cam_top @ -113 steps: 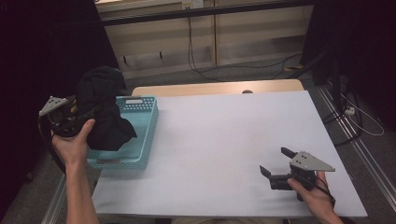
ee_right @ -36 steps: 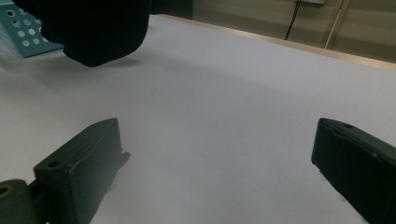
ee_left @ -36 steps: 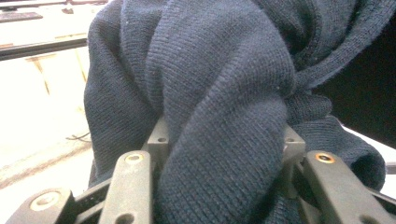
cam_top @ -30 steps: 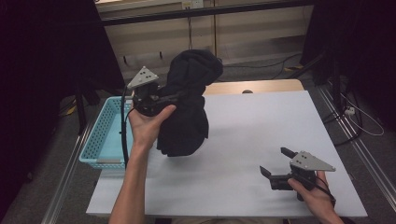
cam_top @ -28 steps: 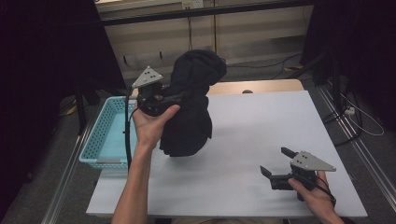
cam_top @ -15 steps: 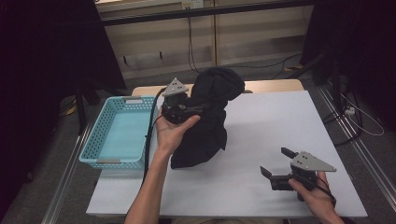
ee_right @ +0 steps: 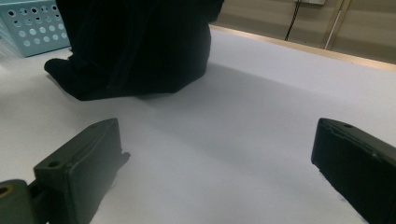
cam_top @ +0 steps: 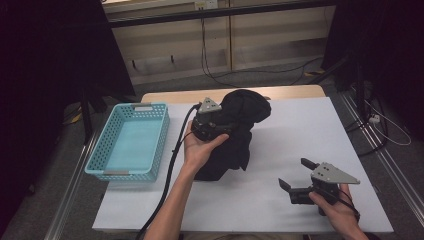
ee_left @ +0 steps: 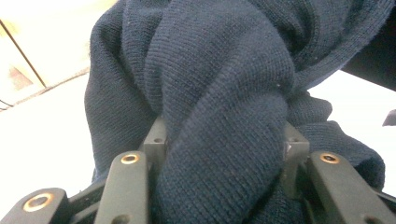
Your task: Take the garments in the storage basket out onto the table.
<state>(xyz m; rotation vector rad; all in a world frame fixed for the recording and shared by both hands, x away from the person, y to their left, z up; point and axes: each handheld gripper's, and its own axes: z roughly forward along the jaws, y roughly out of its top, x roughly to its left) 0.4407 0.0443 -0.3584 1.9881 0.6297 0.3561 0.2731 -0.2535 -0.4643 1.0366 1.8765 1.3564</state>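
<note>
The dark knitted garment (cam_top: 235,130) hangs bunched near the middle of the white table (cam_top: 300,125), its lower folds already touching the surface, its upper part held up off it. The left gripper (ee_left: 224,154) has it: in the left gripper view a thick roll of knit fills the gap and both jaws press into it, standing about half apart around the bulk. To the left, the turquoise basket (cam_top: 131,142) sits at the table's left edge, apart from the cloth. At the near right the right gripper (cam_top: 300,176) rests low over the table with its jaws spread wide and nothing between them.

The step in hand looks like laying the garment down on the open table. It would go best if the left hand sinks slowly so the folds pool rather than twist, and lets go only once the weight lies on the table. Which part of the garment is clamped is hard to tell, so spreading it may need the right gripper to find an edge first.
</note>
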